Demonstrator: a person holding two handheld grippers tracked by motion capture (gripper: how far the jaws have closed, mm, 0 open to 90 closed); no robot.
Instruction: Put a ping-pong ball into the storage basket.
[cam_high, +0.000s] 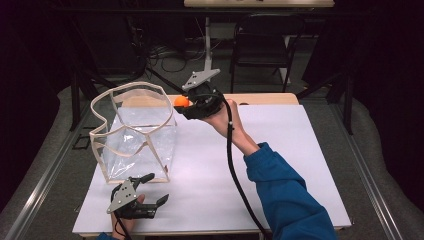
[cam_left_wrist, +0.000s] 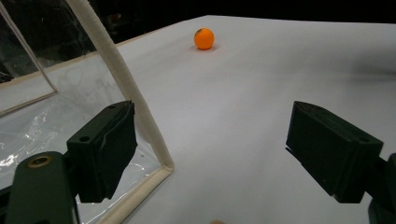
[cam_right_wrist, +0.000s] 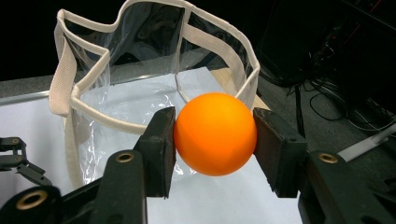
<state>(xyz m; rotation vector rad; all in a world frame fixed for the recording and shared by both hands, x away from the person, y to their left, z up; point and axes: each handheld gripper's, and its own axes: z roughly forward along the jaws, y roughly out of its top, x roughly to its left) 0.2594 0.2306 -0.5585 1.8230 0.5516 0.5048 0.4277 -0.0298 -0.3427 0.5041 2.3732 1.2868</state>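
A: White table (cam_high: 280, 165), dark room behind it with chairs and cables on the floor. Where is the orange ball (cam_high: 181, 101) at this moment?

B: It is between the jaws of the right gripper (cam_high: 187, 105), held above the table at the far side. In the right gripper view the two black pads press on the ball (cam_right_wrist: 215, 134) from both sides, so this gripper is closed on it.

A: And the clear bag (cam_high: 134, 132)?

B: It stands open on the left part of the table, with a cream band around its rim. In the high view the ball is just right of the far right part of that rim and a little above it. In the right gripper view the open mouth of the bag (cam_right_wrist: 154, 70) lies straight ahead of the ball, beyond the jaws.

A: So which way must the ball go?

B: I think to the left, over the rim, and then the jaws can release it. The right hand is clearly the nearer one. The forearm in a blue sleeve (cam_high: 287, 195) reaches from the near right toward the far left, and the gripper points at the bag.

A: What about the left gripper (cam_high: 152, 189)?

B: It rests low at the near left, just before the near side of the bag. Its jaws stand wide apart with nothing between them. In its own view the bag's corner seam (cam_left_wrist: 140, 116) is beside one jaw, and a second orange ball (cam_left_wrist: 204, 38) lies far off on the table.
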